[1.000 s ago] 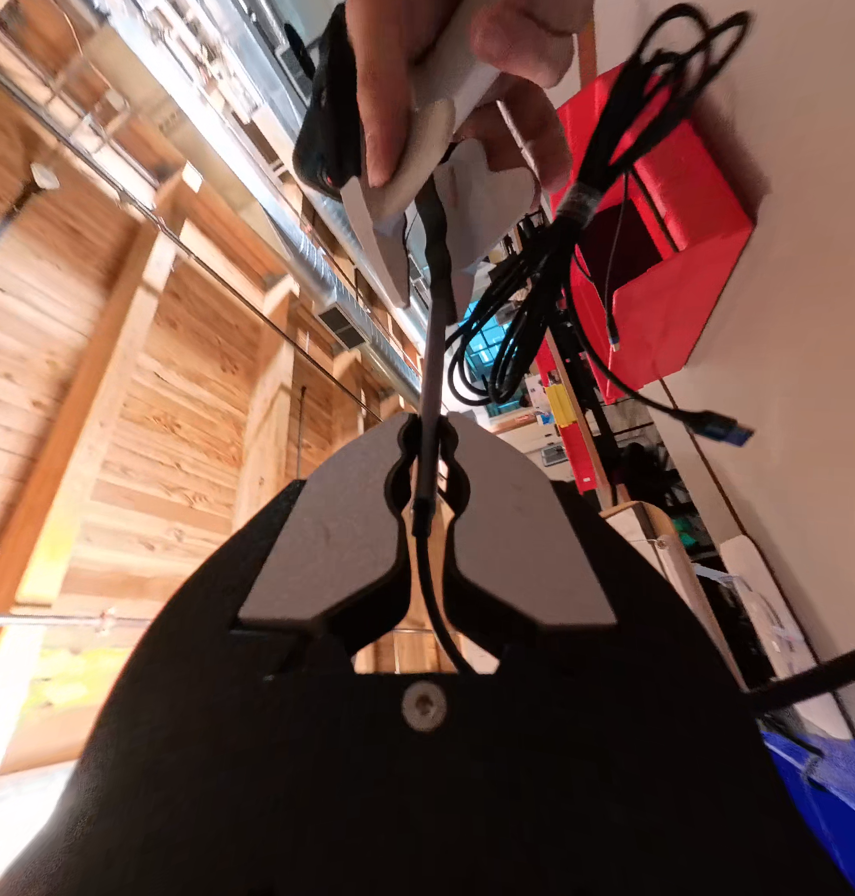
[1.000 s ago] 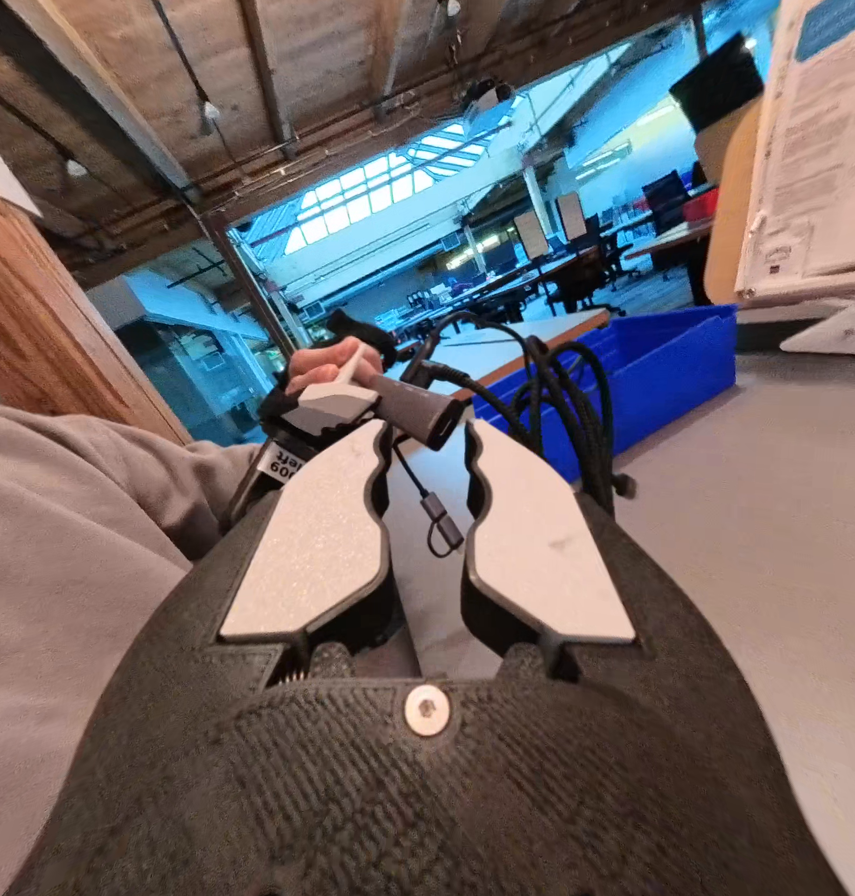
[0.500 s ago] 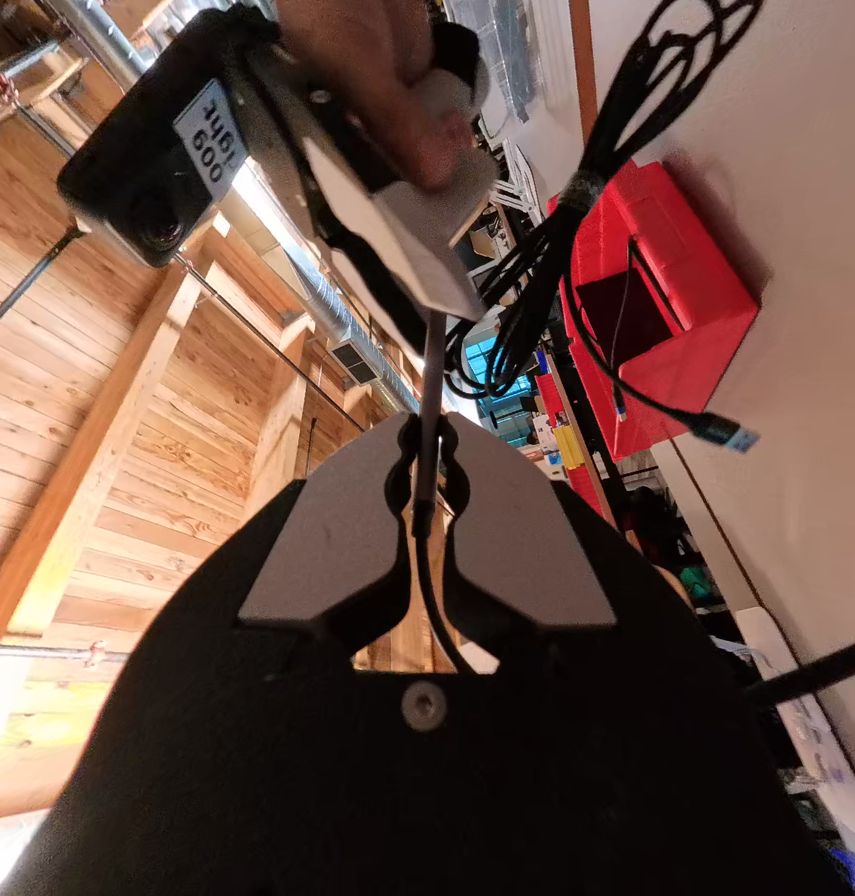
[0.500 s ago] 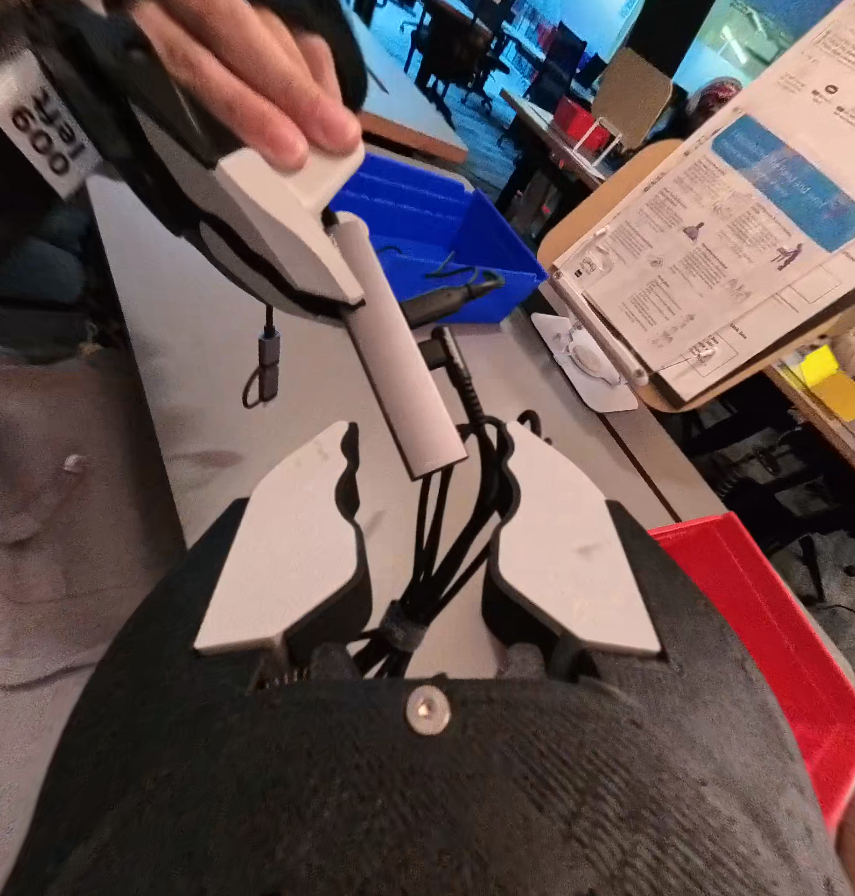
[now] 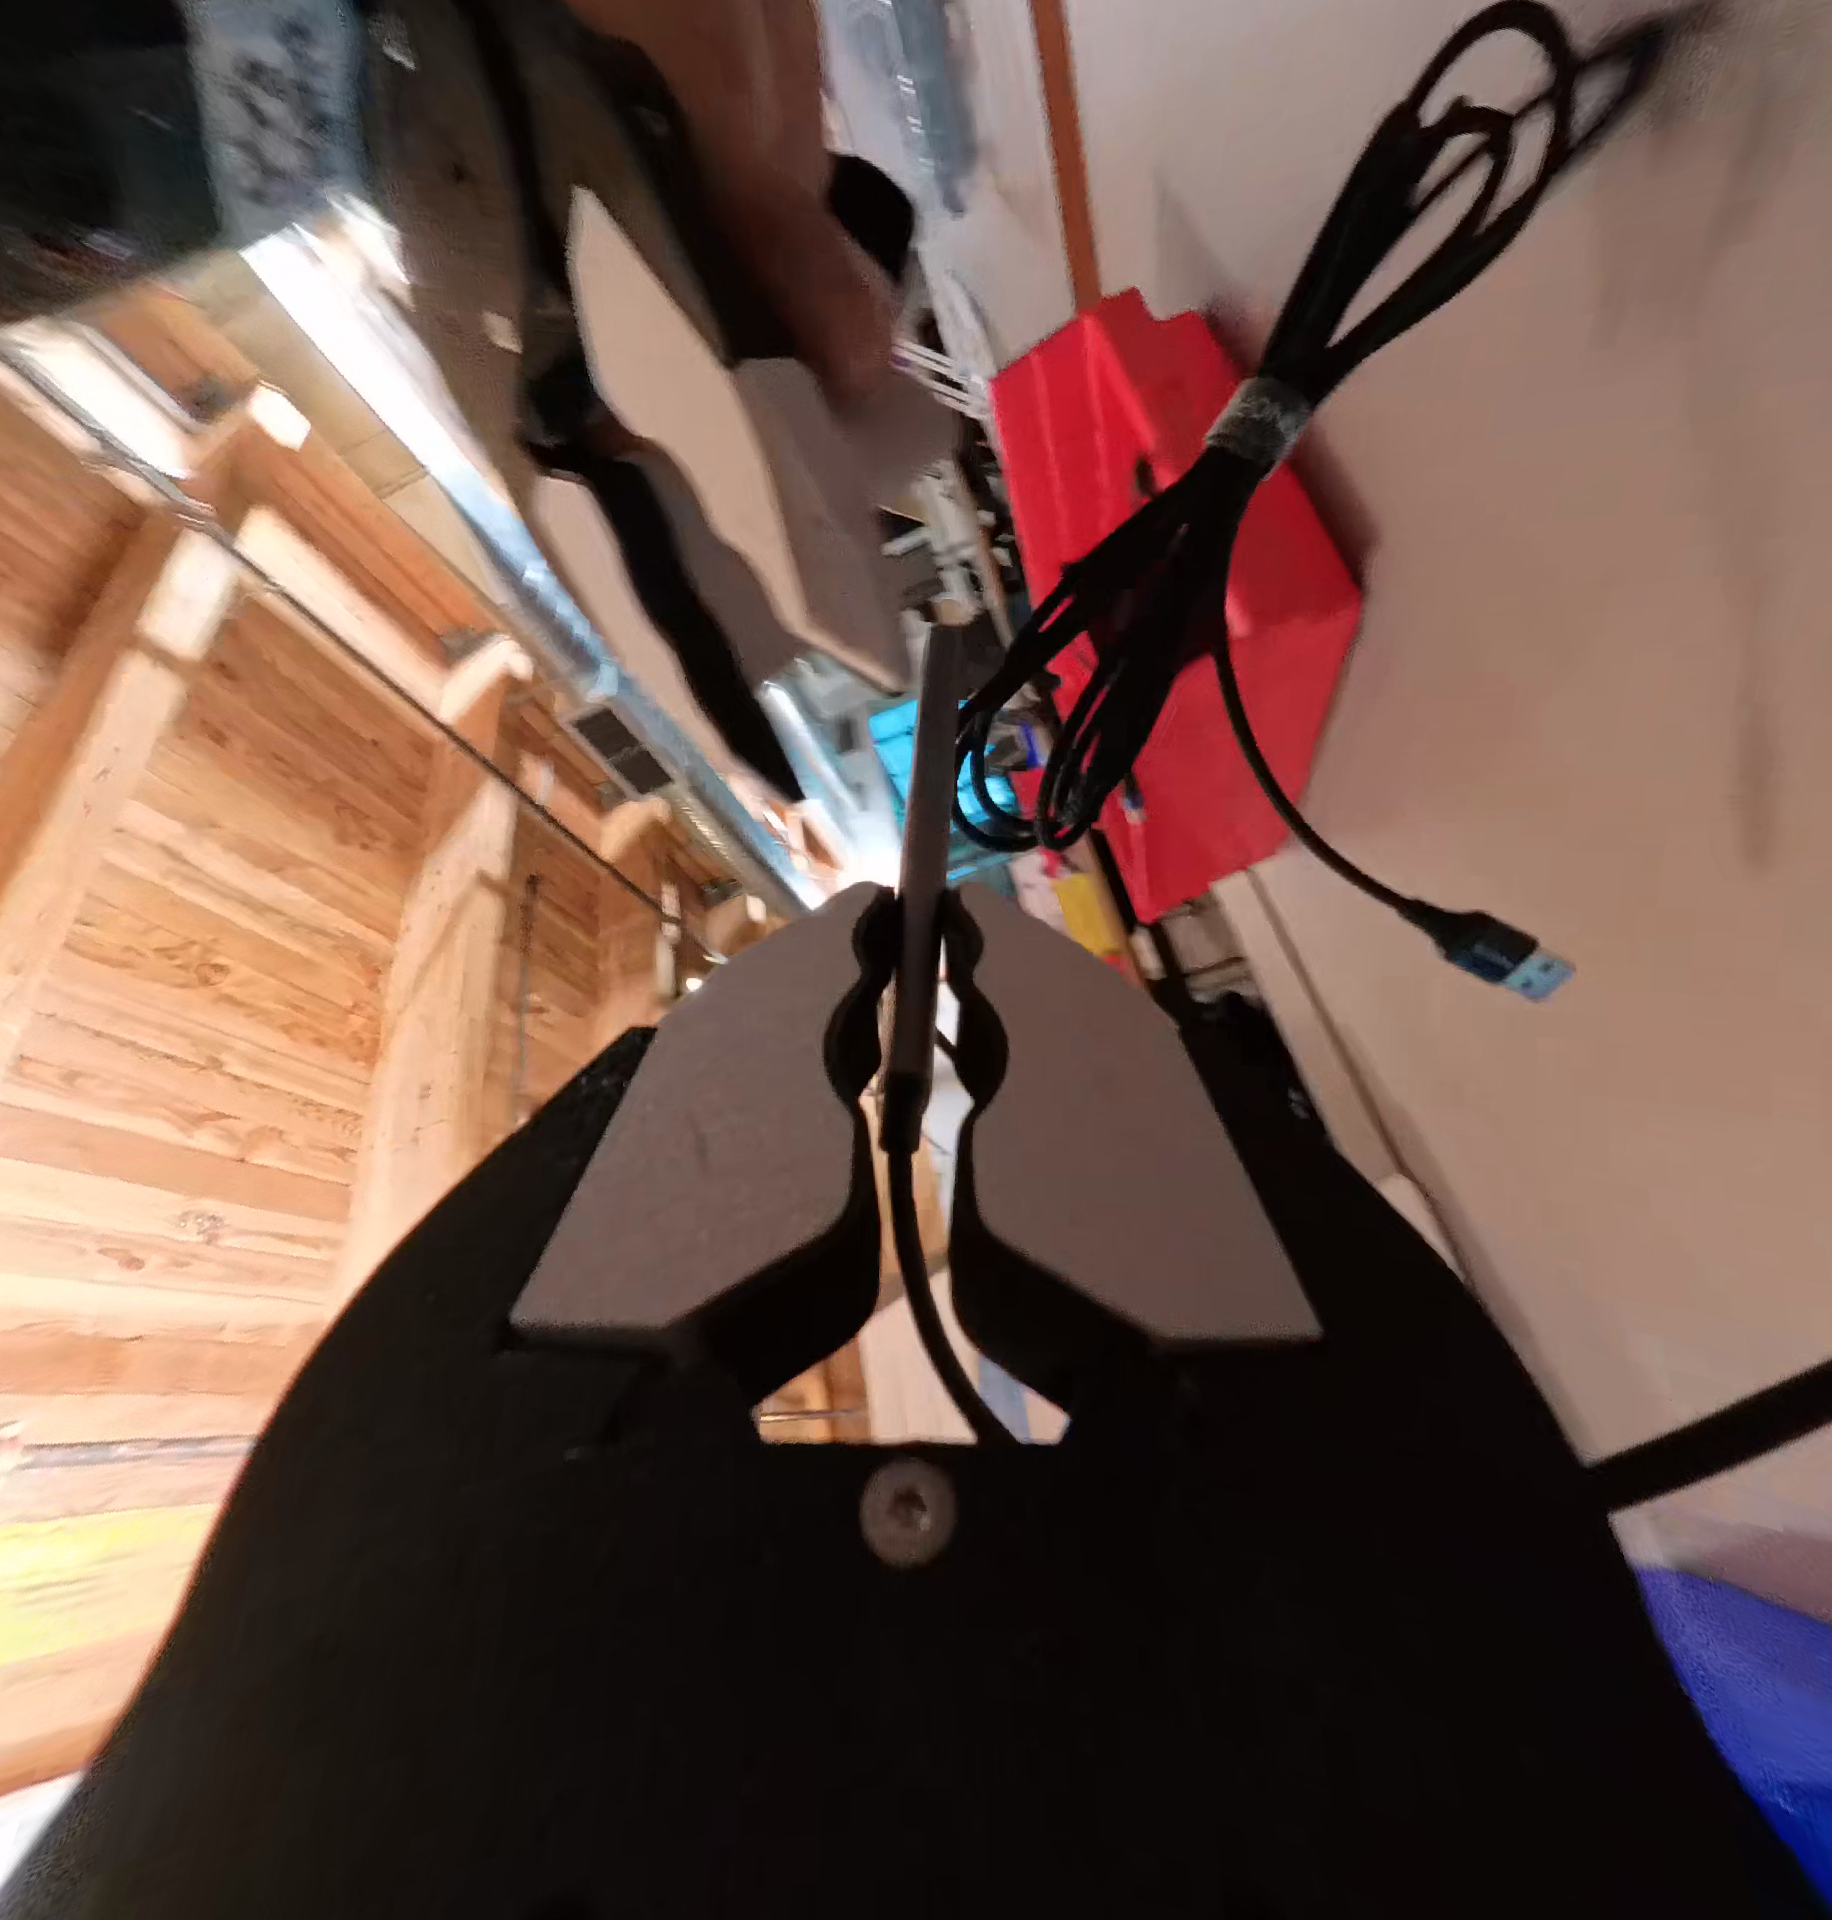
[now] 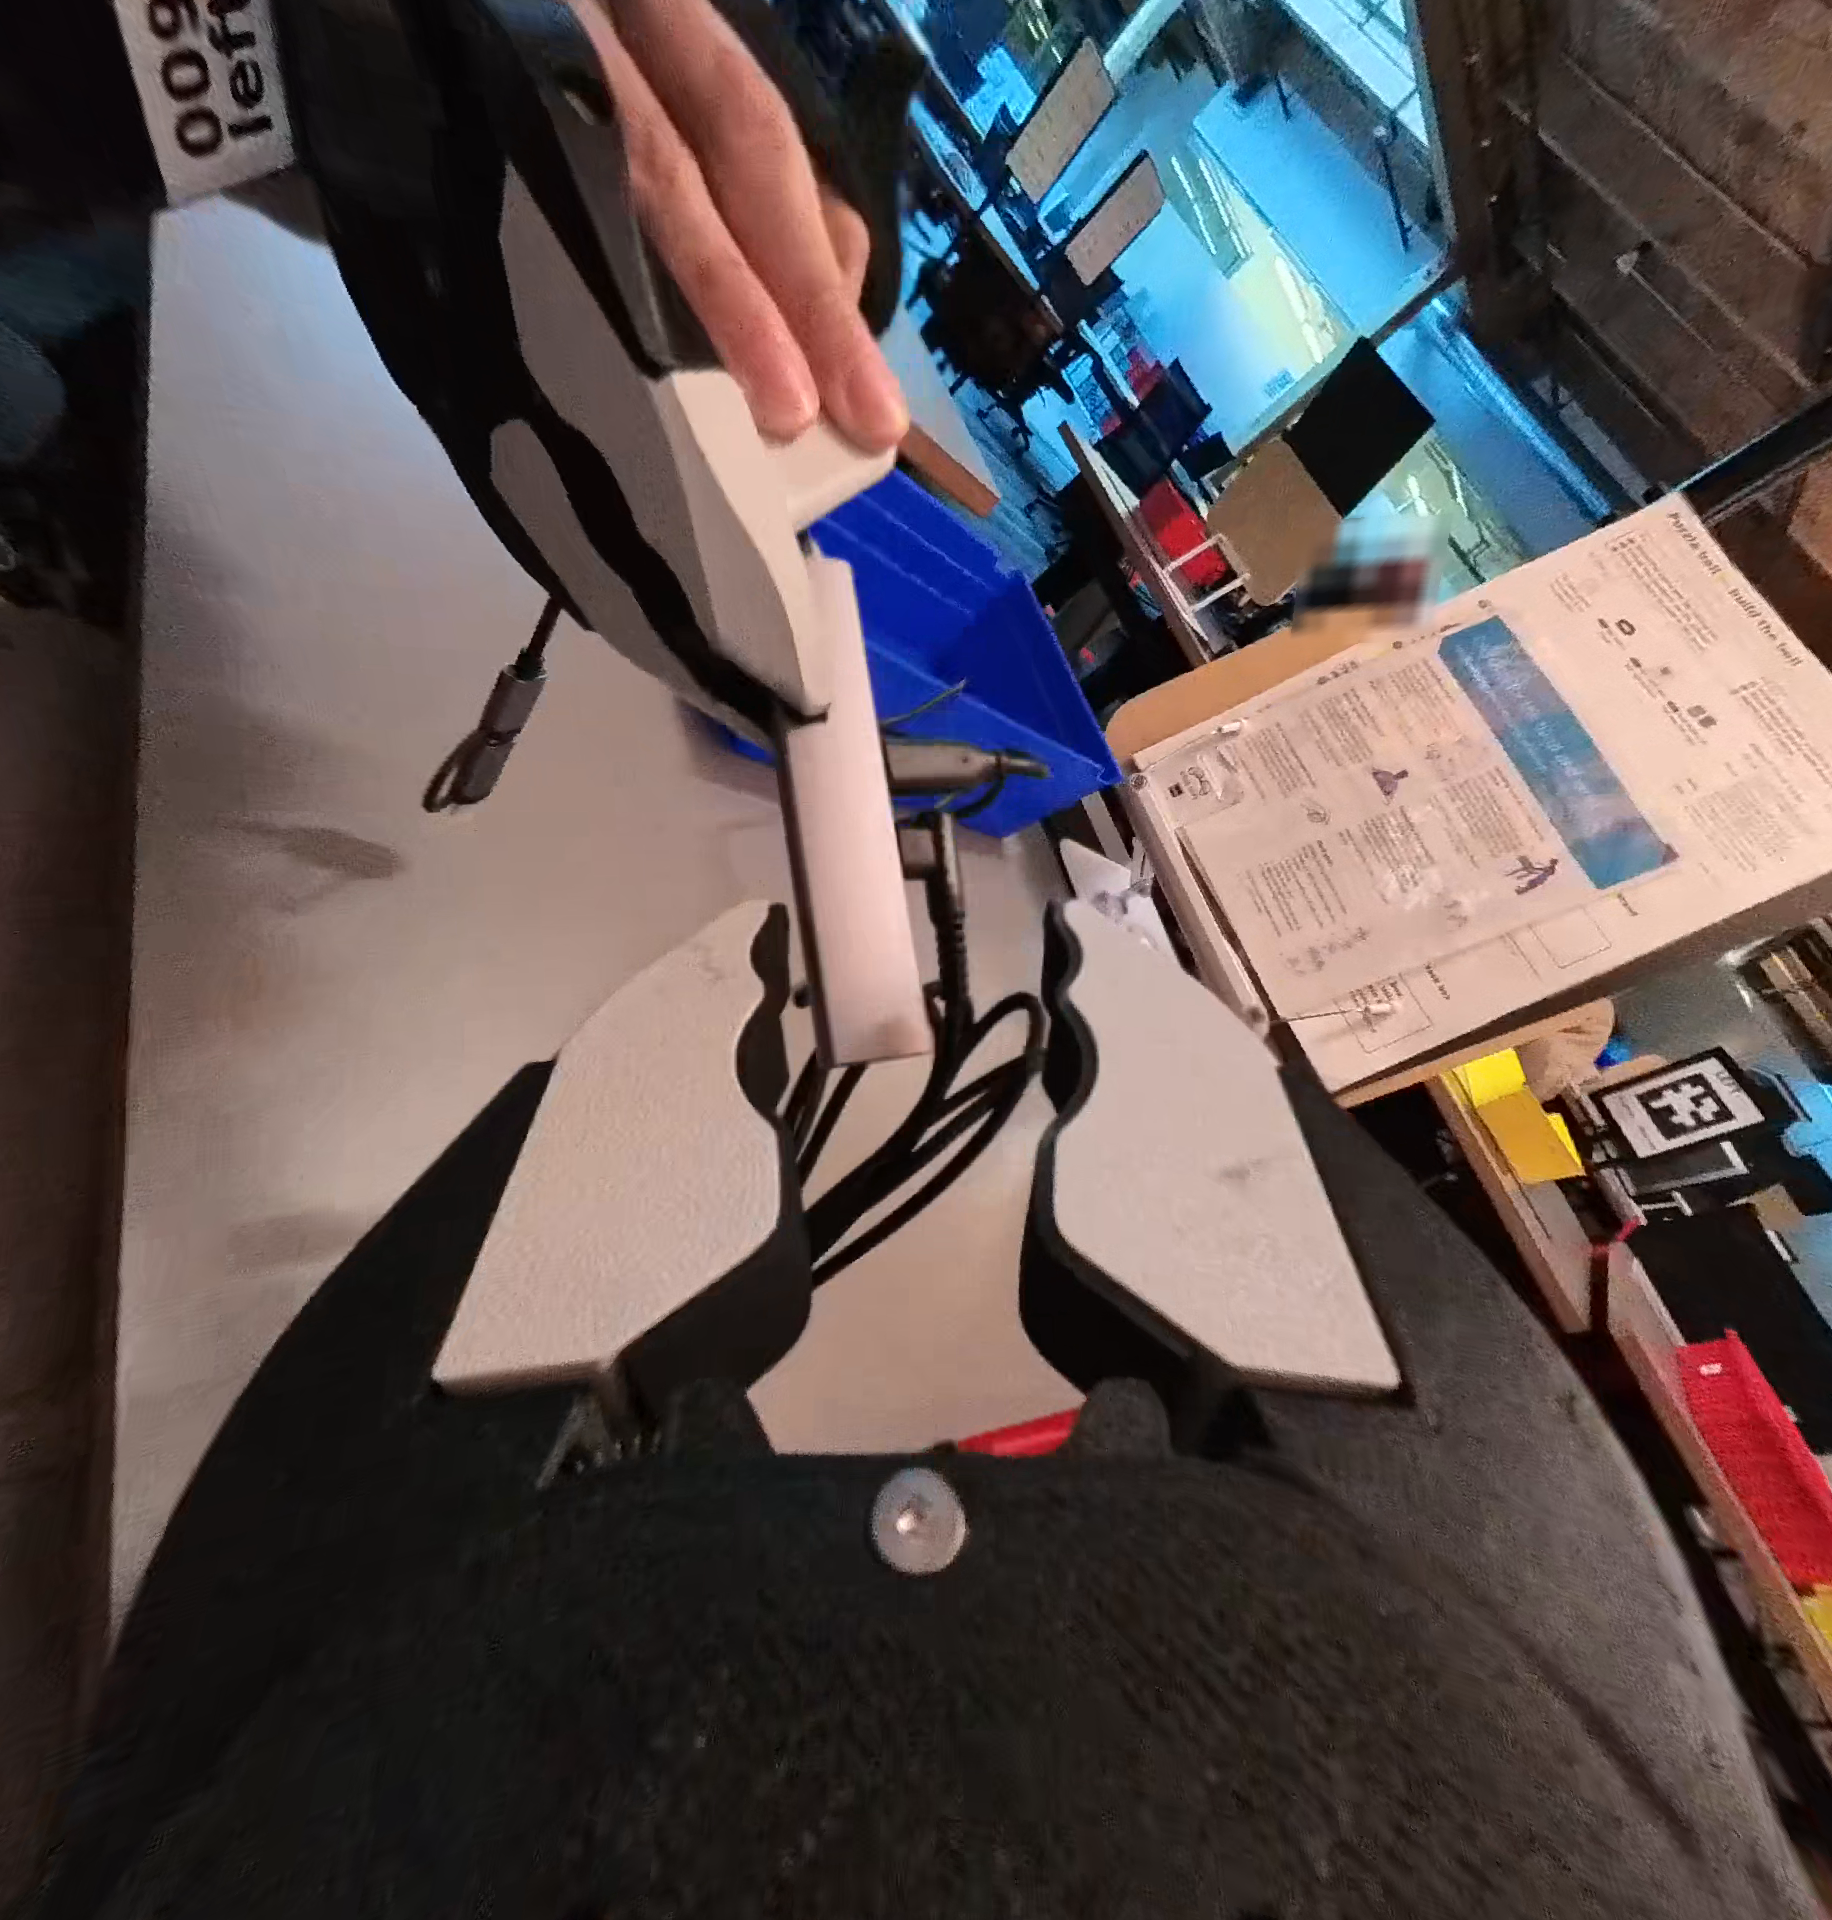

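Observation:
My left gripper (image 5: 917,904) is shut on a thin grey adapter bar (image 5: 924,769), seen edge-on, with its short black lead trailing back between the fingers. In the right wrist view the left gripper (image 6: 803,696), under a person's hand, holds the adapter bar (image 6: 855,831) pointing down, and its short lead and plug (image 6: 496,717) dangle. My right gripper (image 6: 912,925) is open with the bar's free end between its fingertips, close to the left finger. The right gripper (image 5: 839,727) shows blurred in the left wrist view.
A tied bundle of black cable (image 5: 1151,644) with a blue plug (image 5: 1504,961) lies on the pale table (image 5: 1618,623) beside a red bin (image 5: 1244,727). The bundle (image 6: 922,1122) lies below my right gripper. A blue bin (image 6: 953,644) and a printed sheet on a stand (image 6: 1514,790) stand beyond. The grippers' ends are close to 4 cm from one another.
My right gripper has swung over the table and moved onto the bar's free end, with its fingers spread wider. My left gripper keeps its hold on the bar.

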`<state>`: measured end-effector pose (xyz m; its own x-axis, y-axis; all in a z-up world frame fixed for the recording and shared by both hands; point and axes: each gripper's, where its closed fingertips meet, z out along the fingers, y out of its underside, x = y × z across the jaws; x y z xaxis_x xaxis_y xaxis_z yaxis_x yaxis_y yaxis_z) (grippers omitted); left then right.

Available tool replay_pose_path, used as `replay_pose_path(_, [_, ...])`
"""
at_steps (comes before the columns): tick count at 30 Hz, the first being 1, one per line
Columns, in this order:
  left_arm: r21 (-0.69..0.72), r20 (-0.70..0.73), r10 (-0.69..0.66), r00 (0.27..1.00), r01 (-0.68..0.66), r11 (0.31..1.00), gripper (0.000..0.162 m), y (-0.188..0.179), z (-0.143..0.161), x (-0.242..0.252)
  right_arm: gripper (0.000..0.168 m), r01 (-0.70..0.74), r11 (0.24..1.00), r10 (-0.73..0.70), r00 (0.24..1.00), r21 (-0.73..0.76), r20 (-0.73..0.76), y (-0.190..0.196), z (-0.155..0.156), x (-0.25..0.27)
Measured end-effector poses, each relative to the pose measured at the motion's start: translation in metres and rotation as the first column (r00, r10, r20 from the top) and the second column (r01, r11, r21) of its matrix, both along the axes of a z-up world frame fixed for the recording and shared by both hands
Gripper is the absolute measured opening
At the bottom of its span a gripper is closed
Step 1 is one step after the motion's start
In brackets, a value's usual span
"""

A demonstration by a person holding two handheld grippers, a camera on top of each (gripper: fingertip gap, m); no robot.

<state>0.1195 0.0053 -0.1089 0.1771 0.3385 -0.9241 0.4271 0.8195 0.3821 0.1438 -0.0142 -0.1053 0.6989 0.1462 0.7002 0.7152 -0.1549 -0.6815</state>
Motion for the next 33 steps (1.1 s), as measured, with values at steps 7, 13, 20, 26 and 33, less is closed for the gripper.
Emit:
replay_pose_path(7, [-0.093,-0.093,0.055,0.994,-0.064,0.994,0.008,0.004,-0.008,0.008,0.030,0.156,0.987,-0.141,0.956,-0.041,0.259,0.018,-0.021,0.009])
replay_pose_path(13, [-0.241,-0.194,0.068,0.979,-0.115,0.964,0.008,0.004,-0.005,0.015,0.013,0.235,0.964,-0.266,0.852,0.124,0.450,0.023,-0.017,0.018])
replay_pose_path(20, [-0.591,-0.390,-0.081,0.917,-0.182,0.786,0.043,0.009,0.020,0.009,0.009,0.344,0.908,-0.419,0.725,0.239,0.547,0.013,-0.011,0.042])
replay_pose_path(26, [-0.850,-0.459,-0.219,0.861,-0.354,0.390,0.047,0.109,0.067,0.010,0.009,0.378,0.874,-0.482,0.745,0.304,0.460,-0.005,0.007,0.056])
replay_pose_path(33, [-0.581,-0.683,0.207,0.700,-0.693,0.426,0.053,0.189,-0.032,0.040,0.009,0.369,0.866,-0.493,0.738,0.336,0.461,-0.008,0.010,0.049])
